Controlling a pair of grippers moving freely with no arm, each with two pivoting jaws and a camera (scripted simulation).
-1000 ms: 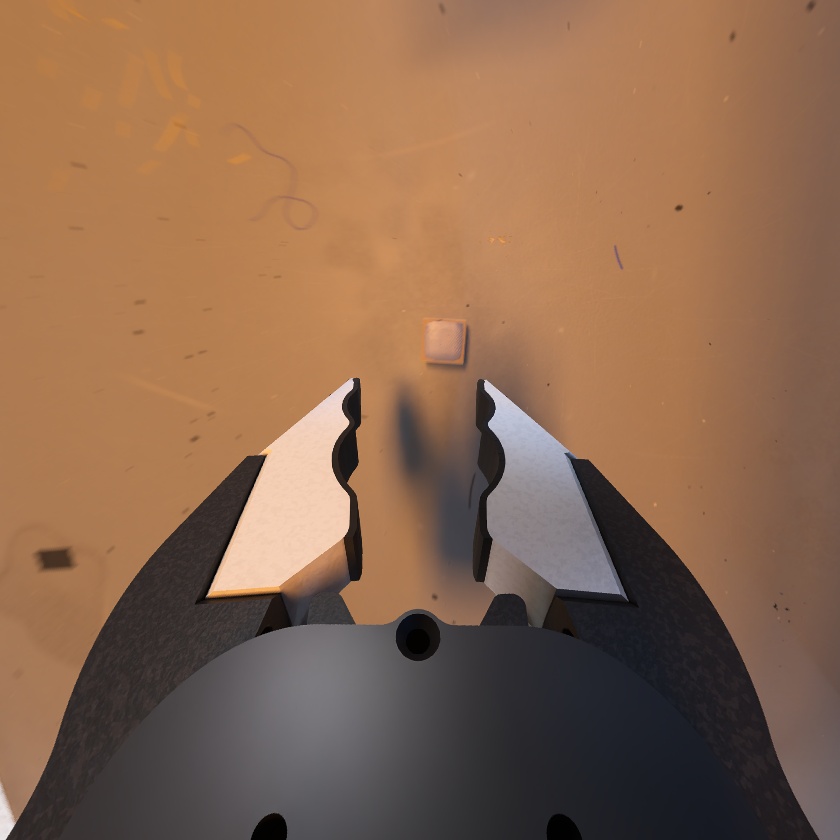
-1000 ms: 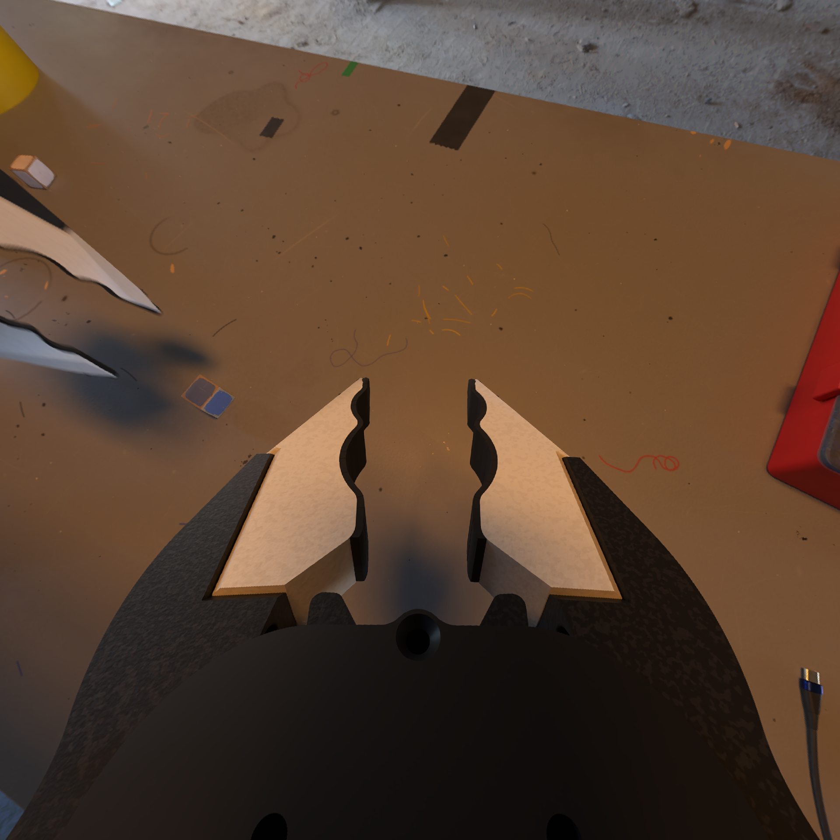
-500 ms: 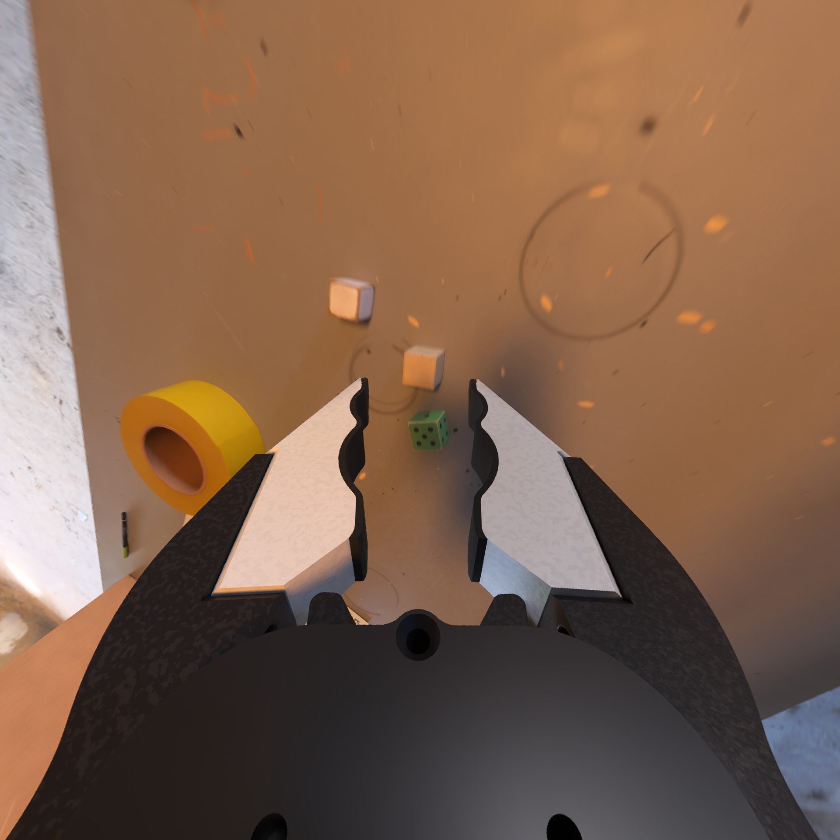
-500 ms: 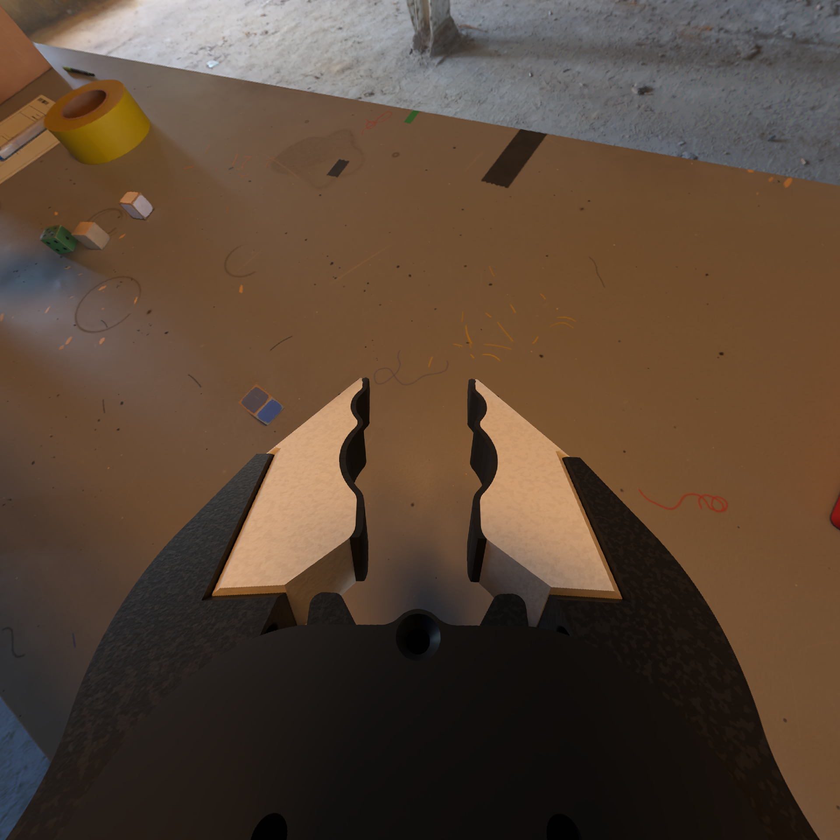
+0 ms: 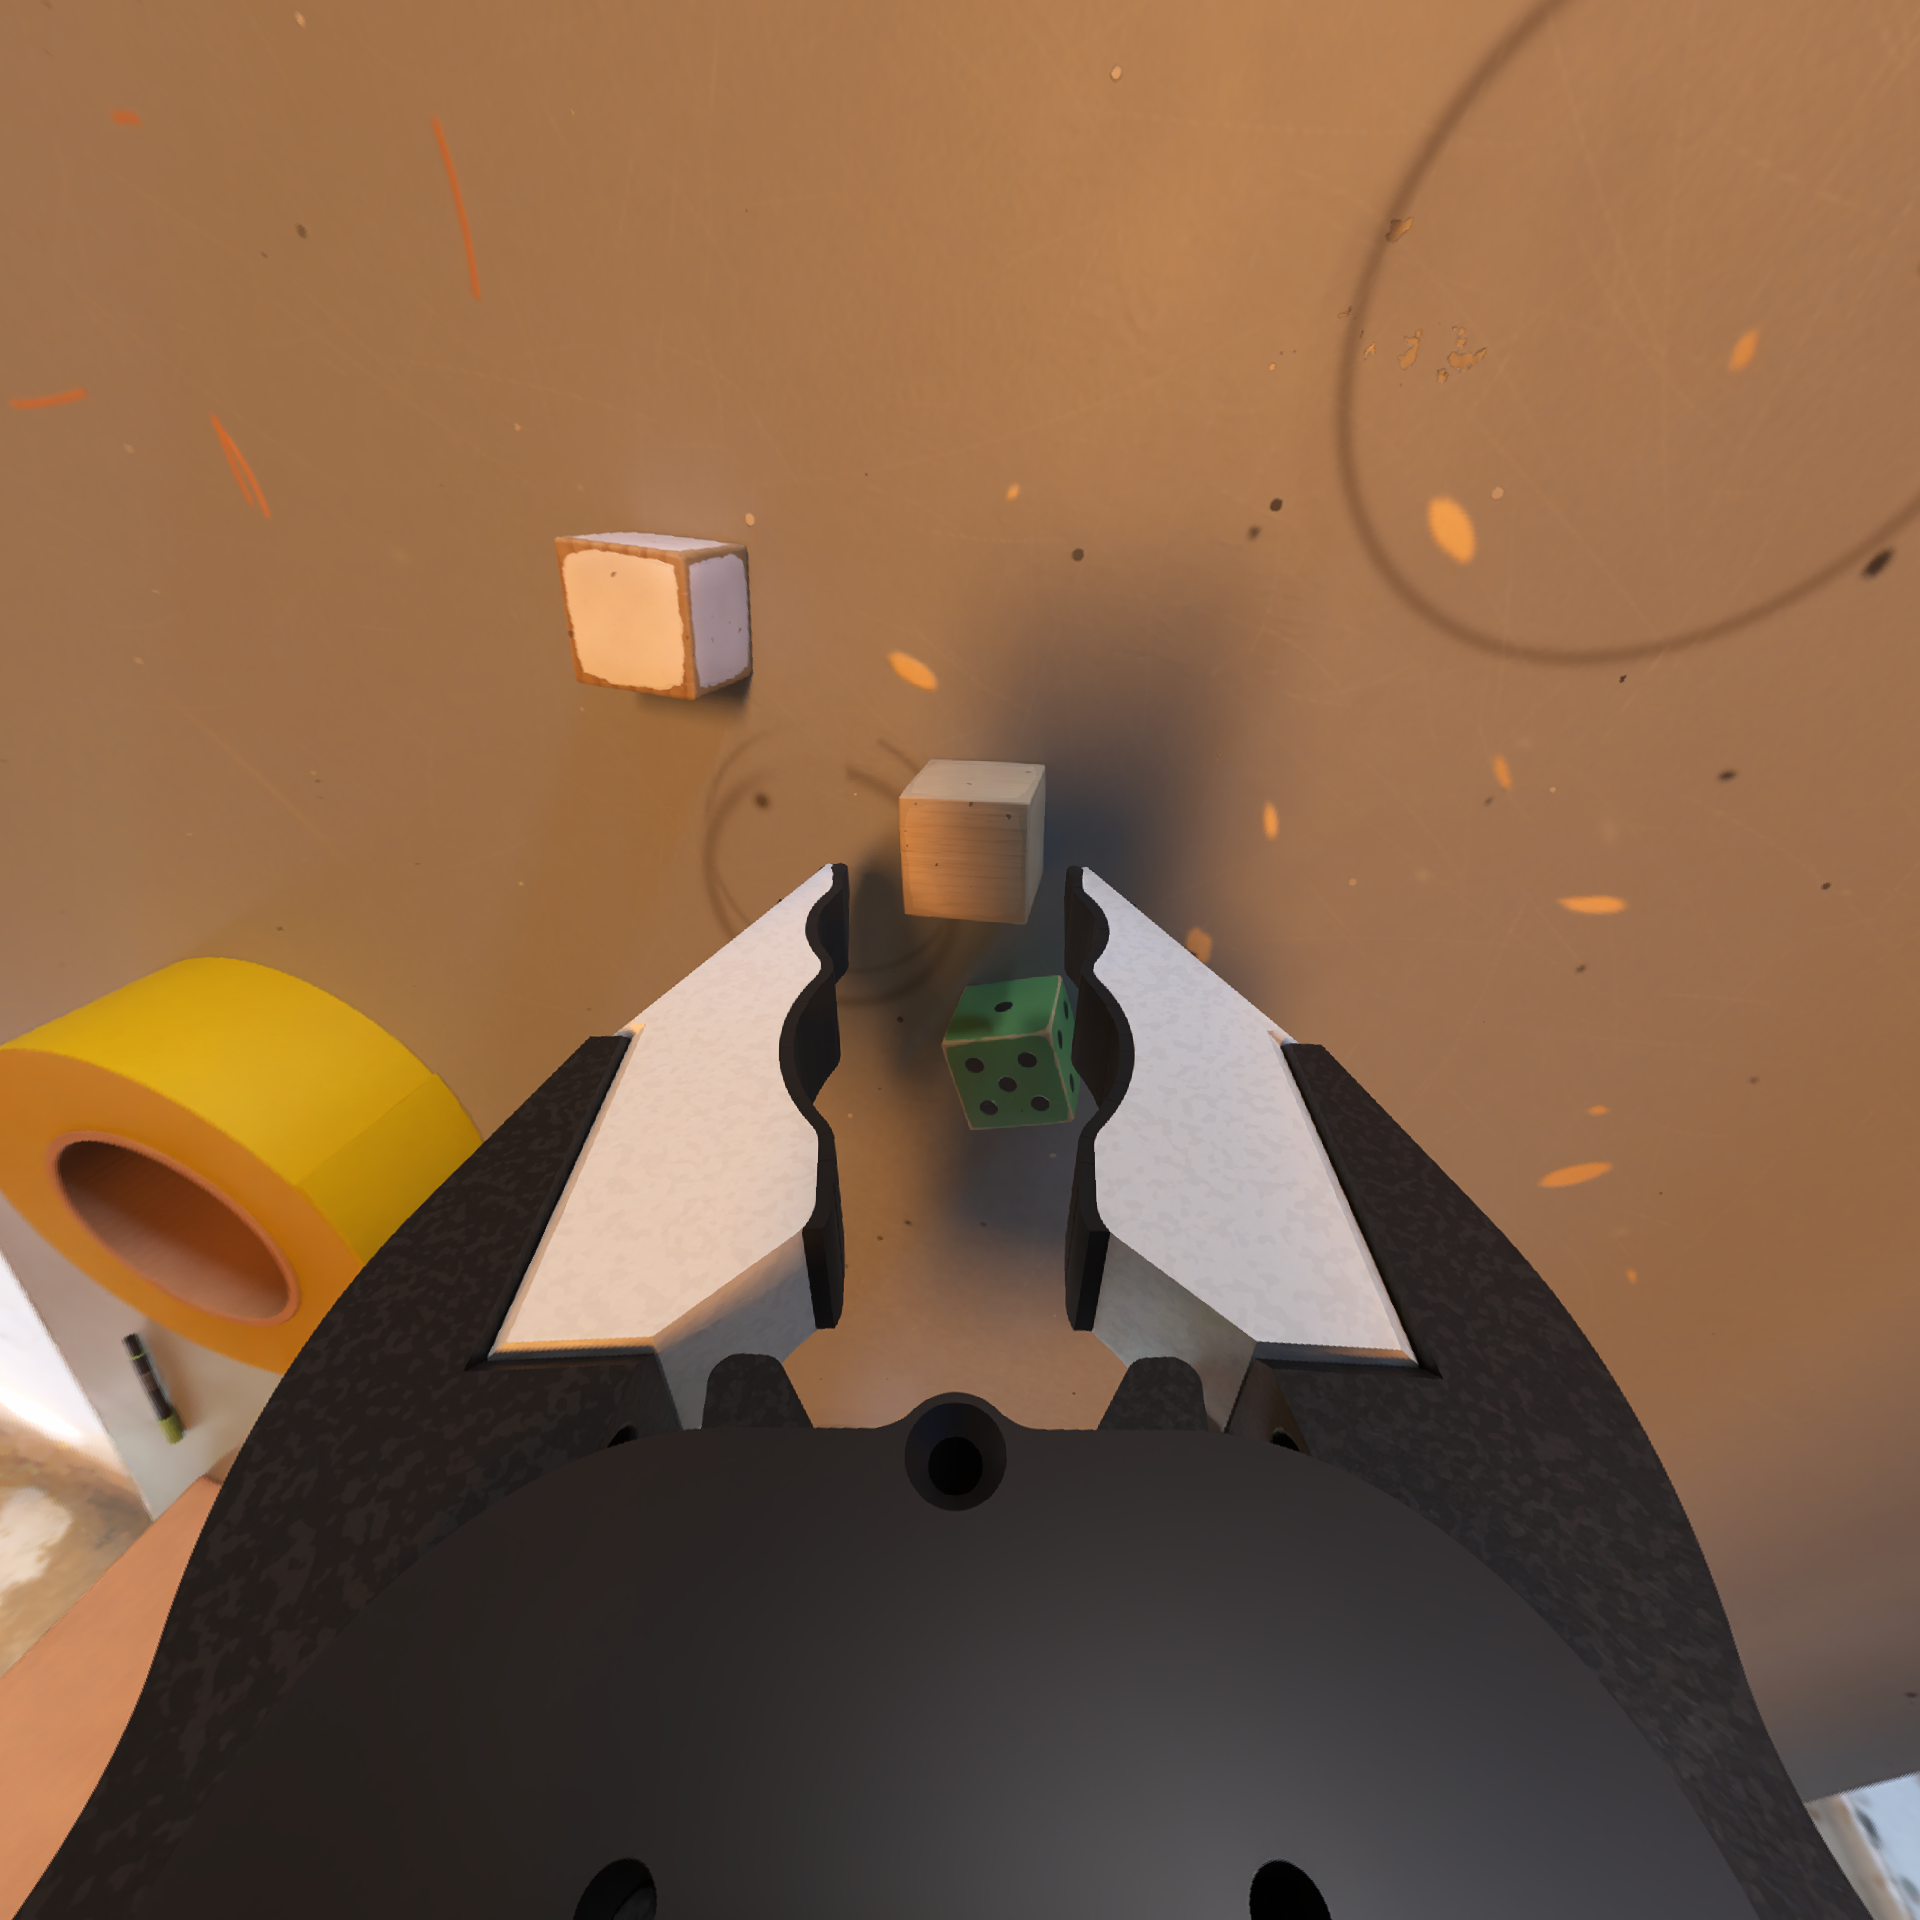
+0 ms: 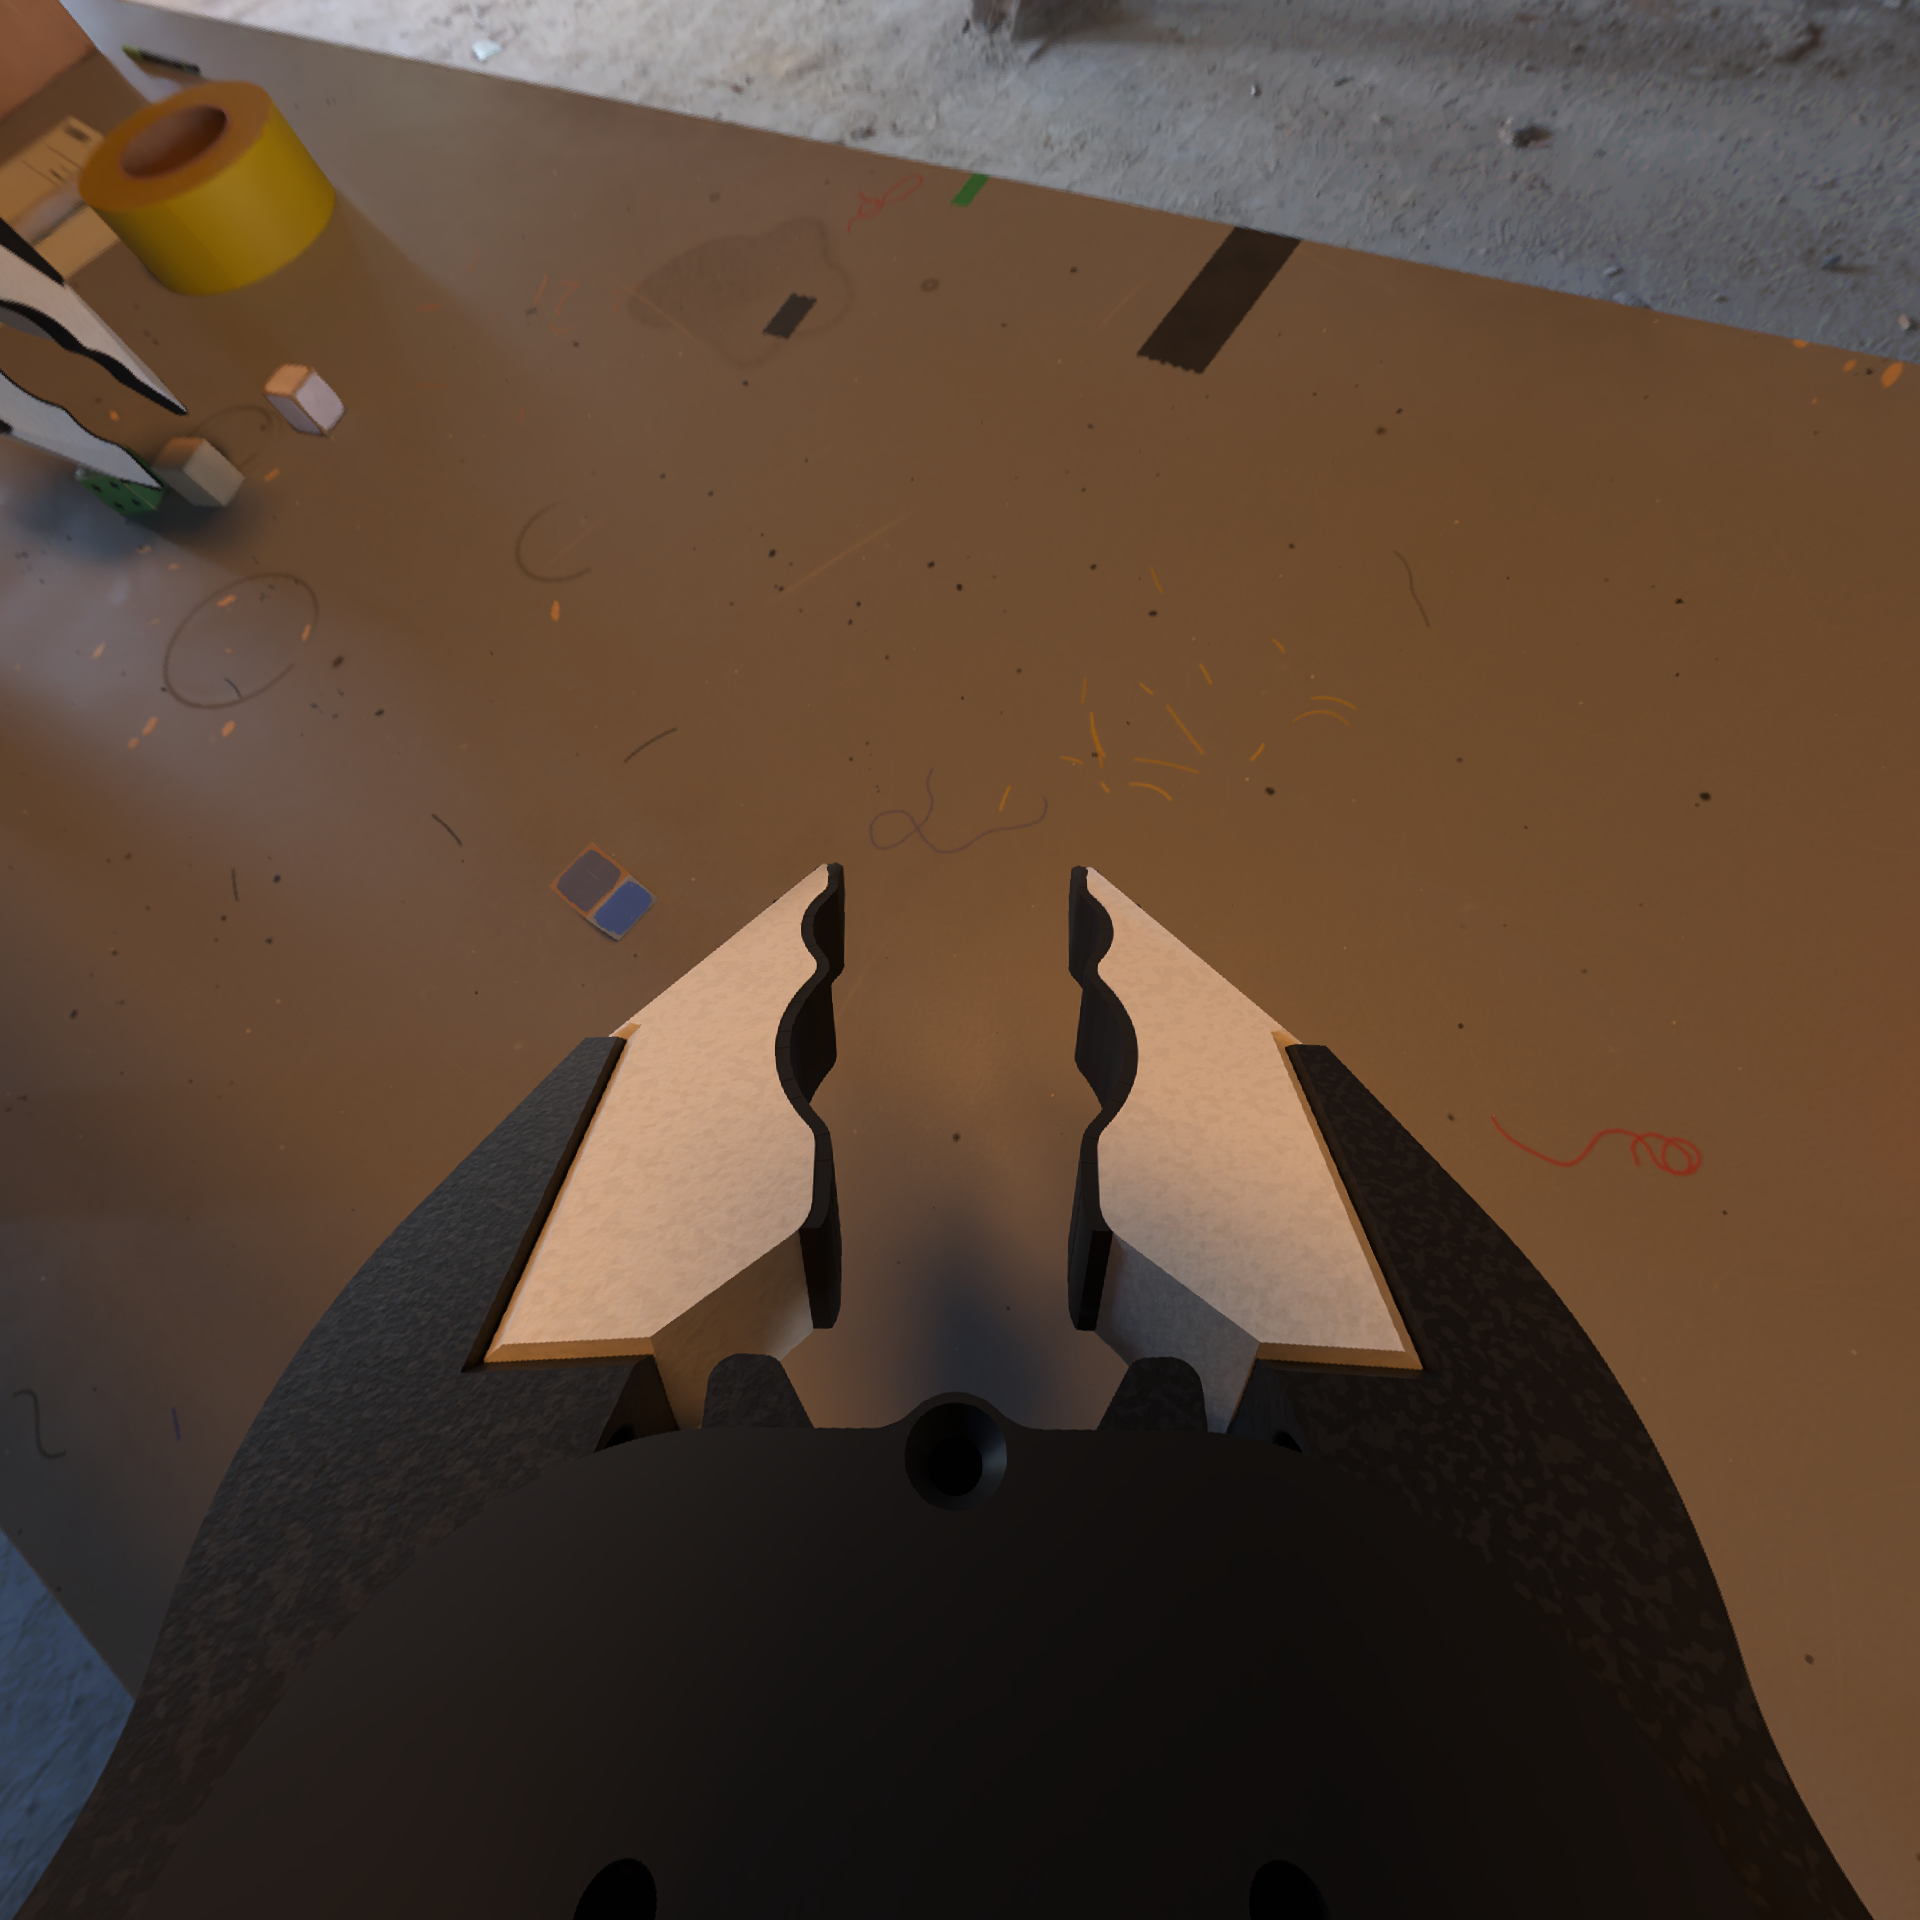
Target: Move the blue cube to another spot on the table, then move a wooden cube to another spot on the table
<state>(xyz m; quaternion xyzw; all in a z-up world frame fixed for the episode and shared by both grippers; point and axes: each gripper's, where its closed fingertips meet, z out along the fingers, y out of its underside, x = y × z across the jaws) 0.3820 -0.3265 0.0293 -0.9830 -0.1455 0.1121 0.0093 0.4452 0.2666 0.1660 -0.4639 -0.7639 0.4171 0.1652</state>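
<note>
Left gripper (image 5: 956, 883) gapes above wooden cube (image 5: 971, 844); green die (image 5: 1013, 1055) nearer.

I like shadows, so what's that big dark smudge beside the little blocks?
Left wrist view: a soft, blurry shadow lies on the table beside the wooden cube and green die; right wrist view: the same smudge darkens the table beneath the left gripper.

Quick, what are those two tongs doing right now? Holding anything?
Left tongs: open, holding nothing, over the green die and a wooden cube.
Right tongs: open, empty, above bare table.
</note>
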